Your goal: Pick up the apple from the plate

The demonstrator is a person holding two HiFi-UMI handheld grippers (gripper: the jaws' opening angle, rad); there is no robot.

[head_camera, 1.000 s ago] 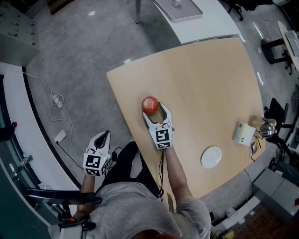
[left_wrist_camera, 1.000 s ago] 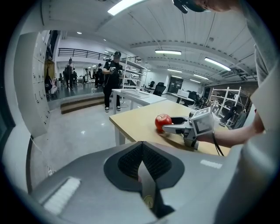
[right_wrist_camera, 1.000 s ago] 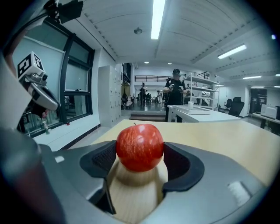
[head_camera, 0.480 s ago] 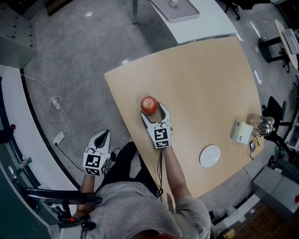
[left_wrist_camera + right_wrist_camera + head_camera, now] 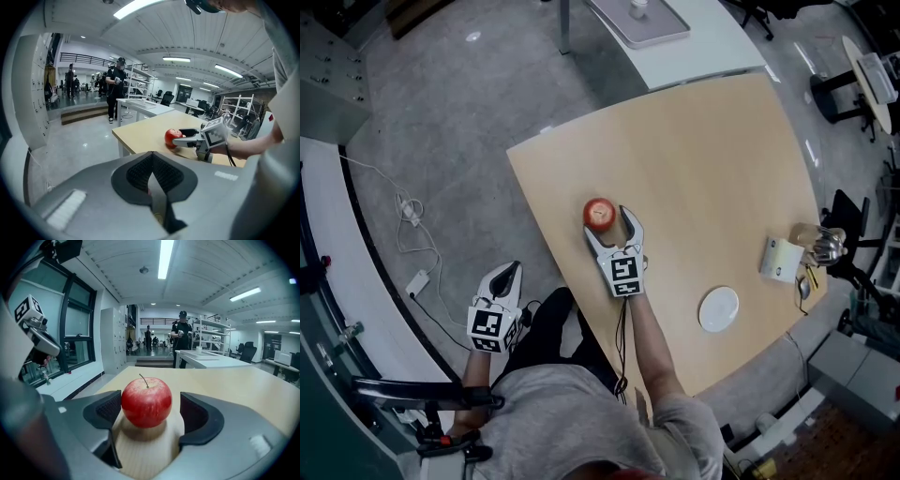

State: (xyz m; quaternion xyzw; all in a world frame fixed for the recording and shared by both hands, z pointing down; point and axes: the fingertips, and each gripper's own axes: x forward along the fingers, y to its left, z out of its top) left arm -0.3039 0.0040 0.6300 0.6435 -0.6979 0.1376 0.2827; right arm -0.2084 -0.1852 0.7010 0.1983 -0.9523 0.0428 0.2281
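Currently the right tool lies low on the desk, with its marker cube toward the person and its jaws pointing away. Its jaws are wide and opening. The apple stands between them: the left pad is just beside the apple's skin, and a clear gap separates the apple from the right pad. Neither pad presses on the fruit.

The apple is red and upright with its stem on top. It rests directly on the bare wood near the desk's left edge, and nothing lifts it.

The left tool has its jaws drawn together along their centre line with nothing between them. It is held off the desk over the grey floor, beside the person's left leg and well apart from the apple.

The plate is white and round. It sits near the desk's near right edge, well apart from the apple and from both tools. A small pale box-like item lies further right at the desk's edge, with a shiny object beside it that cannot be identified. A white cable runs across the floor to the left. A second, white desk stands beyond the wooden one.
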